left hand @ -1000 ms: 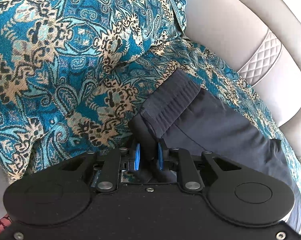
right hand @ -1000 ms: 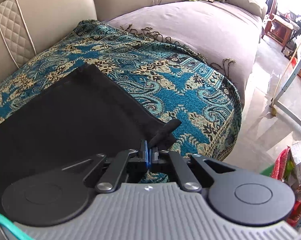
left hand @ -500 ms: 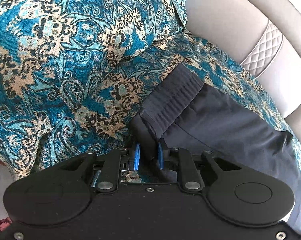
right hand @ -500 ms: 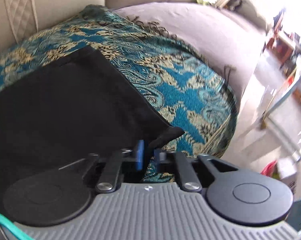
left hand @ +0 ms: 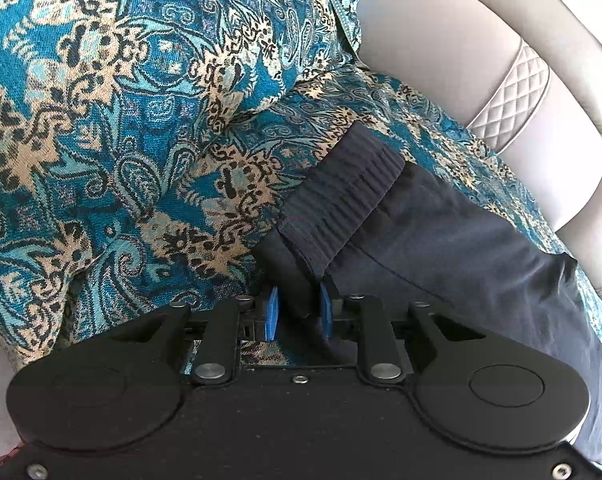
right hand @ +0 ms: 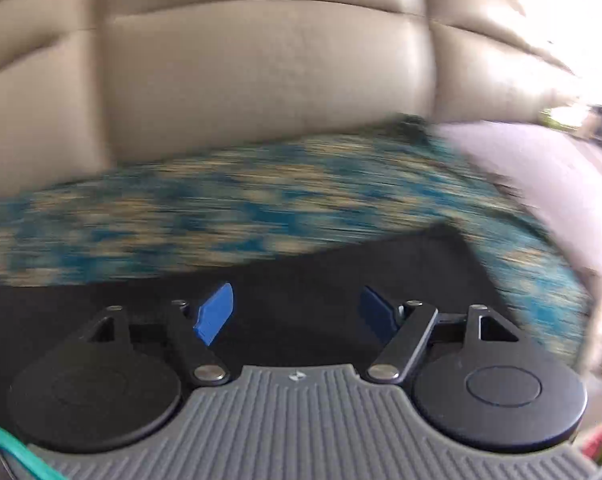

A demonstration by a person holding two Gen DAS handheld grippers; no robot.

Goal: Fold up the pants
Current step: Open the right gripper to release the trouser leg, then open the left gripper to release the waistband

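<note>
Dark navy pants [left hand: 441, 240] lie on a teal patterned throw on a sofa. Their ribbed waistband [left hand: 341, 192] points away from me in the left wrist view. My left gripper [left hand: 299, 312] is shut on the near corner of the waistband, with dark cloth bunched between its blue pads. In the blurred right wrist view the pants [right hand: 341, 264] spread flat below my right gripper [right hand: 297, 312], which is open and empty just above the cloth.
The teal and tan throw [left hand: 121, 120] covers the seat and rises over a cushion at the left. The beige leather sofa back [right hand: 261, 80] stands behind. A mauve seat cover [right hand: 541, 168] lies to the right.
My right gripper has let go of the pants corner and opened wide, and it has swung fast to the left toward the sofa back. My left gripper keeps its hold and has barely moved.
</note>
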